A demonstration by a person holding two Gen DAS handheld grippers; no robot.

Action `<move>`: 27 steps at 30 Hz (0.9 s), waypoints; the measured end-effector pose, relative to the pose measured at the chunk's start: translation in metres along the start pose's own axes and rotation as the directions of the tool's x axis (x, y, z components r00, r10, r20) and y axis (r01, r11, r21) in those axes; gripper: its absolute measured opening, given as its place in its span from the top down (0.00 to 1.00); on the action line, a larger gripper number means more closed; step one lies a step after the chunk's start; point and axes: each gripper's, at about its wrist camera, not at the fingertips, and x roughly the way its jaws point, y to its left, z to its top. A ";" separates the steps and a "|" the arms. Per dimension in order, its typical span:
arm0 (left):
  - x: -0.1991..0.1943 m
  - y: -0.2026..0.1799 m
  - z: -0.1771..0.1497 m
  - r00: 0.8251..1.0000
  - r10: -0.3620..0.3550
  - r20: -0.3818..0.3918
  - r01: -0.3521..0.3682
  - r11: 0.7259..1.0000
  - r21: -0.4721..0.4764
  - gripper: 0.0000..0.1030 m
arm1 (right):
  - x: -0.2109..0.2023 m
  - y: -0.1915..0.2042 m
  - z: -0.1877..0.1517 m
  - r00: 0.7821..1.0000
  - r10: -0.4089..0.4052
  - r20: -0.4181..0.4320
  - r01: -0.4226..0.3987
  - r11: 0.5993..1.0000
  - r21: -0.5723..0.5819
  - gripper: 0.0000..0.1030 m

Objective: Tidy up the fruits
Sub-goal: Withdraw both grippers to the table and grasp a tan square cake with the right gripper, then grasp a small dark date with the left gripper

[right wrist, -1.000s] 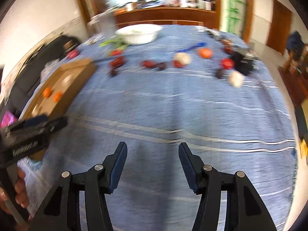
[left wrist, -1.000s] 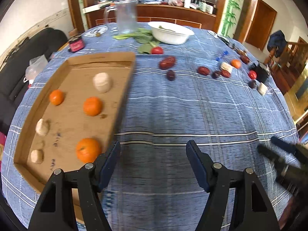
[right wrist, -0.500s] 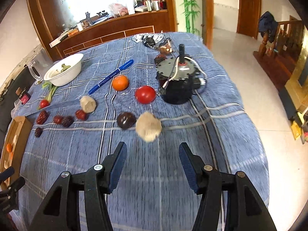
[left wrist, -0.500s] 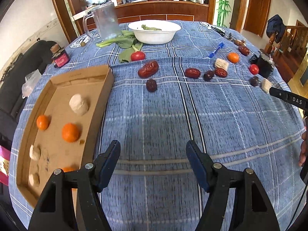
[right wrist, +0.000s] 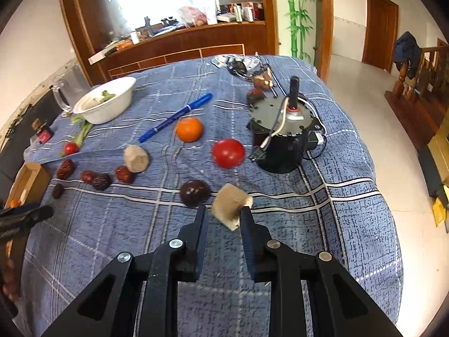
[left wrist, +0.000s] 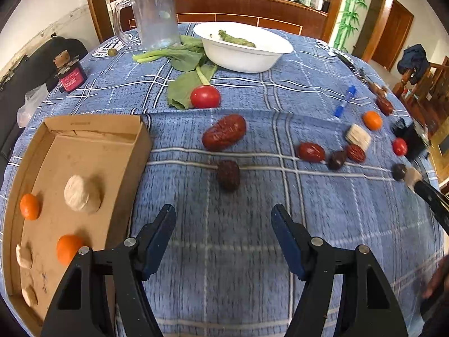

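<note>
My right gripper [right wrist: 223,210] has its jaws closing onto a beige lump [right wrist: 228,203] on the blue checked cloth, its pads at the lump's sides. A dark round fruit [right wrist: 195,192] lies just left of it. A red tomato [right wrist: 228,153] and an orange [right wrist: 189,129] lie beyond. My left gripper [left wrist: 223,219] is open and holds nothing, with a dark date [left wrist: 228,174] ahead of its tips. At the left, the cardboard tray [left wrist: 92,119] holds two oranges [left wrist: 68,248] and several beige lumps [left wrist: 82,196].
A large red date [left wrist: 224,136], a tomato [left wrist: 205,97], greens, a white bowl [left wrist: 244,47] and a clear jug [left wrist: 155,16] lie further back. More dates [left wrist: 311,151] run off to the right. A black motor [right wrist: 283,137] and a blue pen [right wrist: 175,120] lie near the right gripper.
The right gripper swung over to the table's right side, then shut on the beige lump. The left gripper moved away from the tray toward the dates, still open.
</note>
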 end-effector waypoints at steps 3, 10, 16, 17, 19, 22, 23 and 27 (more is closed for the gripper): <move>0.009 0.002 0.006 1.000 -0.006 -0.013 0.005 1.000 -0.010 0.32 | -0.003 -0.001 0.000 1.000 0.003 0.003 -0.003 1.000 -0.006 0.76; 0.017 0.008 0.016 1.000 -0.011 0.005 0.011 1.000 -0.018 0.33 | 0.005 -0.010 0.000 0.999 0.037 -0.038 -0.036 0.999 0.037 0.76; 0.021 0.004 0.018 0.999 0.019 0.040 -0.020 0.999 0.029 0.43 | 0.009 -0.016 -0.001 0.997 0.057 -0.043 -0.054 0.996 0.068 0.60; 0.021 0.003 0.018 0.999 0.010 0.034 -0.011 0.999 0.038 0.43 | 0.010 -0.016 -0.001 0.998 0.053 -0.044 -0.050 0.997 0.062 0.53; 0.021 0.001 0.018 0.999 -0.002 0.035 0.001 0.999 0.038 0.43 | 0.012 -0.014 0.000 0.998 0.040 -0.044 -0.038 0.998 0.043 0.51; 0.022 -0.002 0.017 0.999 -0.001 0.046 -0.002 0.999 0.053 0.43 | 0.017 -0.011 0.003 0.999 0.016 -0.038 -0.016 1.000 0.022 0.52; 0.022 -0.002 0.017 0.999 -0.004 0.052 0.002 0.998 0.057 0.43 | 0.021 -0.010 0.004 0.999 0.006 -0.049 -0.006 1.000 0.015 0.52; 0.019 0.003 0.017 0.997 -0.020 0.072 0.015 0.998 0.065 0.72 | 0.027 -0.002 0.006 0.998 -0.048 -0.043 0.046 0.998 -0.045 0.66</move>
